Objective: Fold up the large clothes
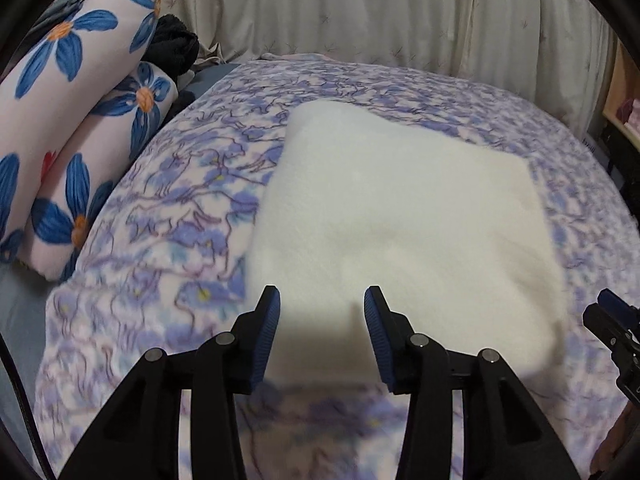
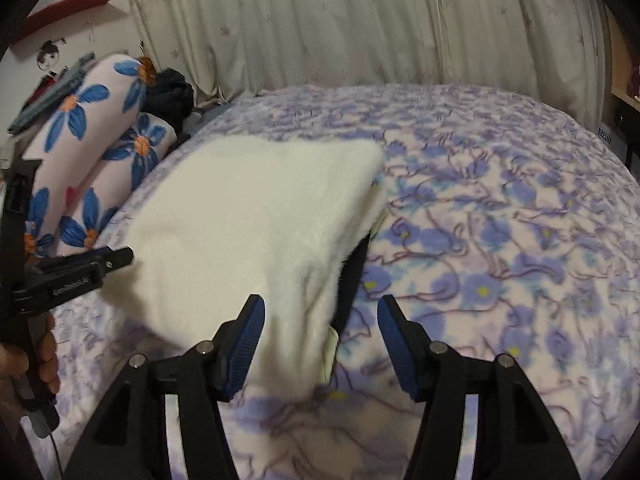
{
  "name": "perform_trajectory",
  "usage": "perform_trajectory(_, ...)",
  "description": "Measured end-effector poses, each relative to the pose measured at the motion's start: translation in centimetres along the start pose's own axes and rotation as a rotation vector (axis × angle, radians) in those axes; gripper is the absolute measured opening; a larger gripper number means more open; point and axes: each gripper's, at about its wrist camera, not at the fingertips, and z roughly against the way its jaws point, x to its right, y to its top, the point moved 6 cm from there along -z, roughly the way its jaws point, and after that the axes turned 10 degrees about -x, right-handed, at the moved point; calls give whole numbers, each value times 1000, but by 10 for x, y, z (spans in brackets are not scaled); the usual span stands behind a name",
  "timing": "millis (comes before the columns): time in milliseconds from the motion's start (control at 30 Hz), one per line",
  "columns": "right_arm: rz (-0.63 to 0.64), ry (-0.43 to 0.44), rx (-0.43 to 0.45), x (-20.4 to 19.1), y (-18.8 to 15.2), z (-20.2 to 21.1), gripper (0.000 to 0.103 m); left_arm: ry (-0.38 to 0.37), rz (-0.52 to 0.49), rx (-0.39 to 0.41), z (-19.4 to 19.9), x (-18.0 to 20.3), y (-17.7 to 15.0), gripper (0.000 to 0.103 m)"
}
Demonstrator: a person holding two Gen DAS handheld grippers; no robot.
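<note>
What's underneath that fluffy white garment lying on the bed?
The white garment lies on a purple flowered blanket. At its right edge, a dark layer and a pale yellowish bit peek out. Anything else beneath is covered.

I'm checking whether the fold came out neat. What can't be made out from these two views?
- White garment, left wrist view: near edge blurred, partly behind the left gripper.
- Dark layer, right wrist view: mostly under the white fabric.
- Both views: garment's underside hidden against the floral blanket.
</note>
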Motion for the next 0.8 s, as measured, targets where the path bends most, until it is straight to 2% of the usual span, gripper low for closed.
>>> perform_trajectory(67, 1, 10, 9, 1, -7, 25, 58, -26, 0, 5, 22, 11, -12, 58)
perform_trajectory(133, 18, 9, 14, 0, -14, 45, 57, -55, -6, 21, 46, 25, -24, 76)
perform_trajectory(333, 39, -28, 15, 4, -46, 110, 57, -98, -53, 47, 109, 71, -67, 83)
perform_trajectory(467, 28, -137, 5, 16, -73, 143, 58, -103, -59, 42, 141, 102, -103, 84)
perform_trajectory(567, 27, -181, -2, 25, -97, 163, 58, -103, -60, 45, 156, 124, -131, 88)
perform_trajectory(600, 29, -195, -6, 27, -104, 168, 58, -104, -63, 48, 160, 132, -142, 93)
perform_trajectory(800, -18, -288, -12, 50, -150, 198, 58, -119, -19, 57, 179, 173, -200, 98)
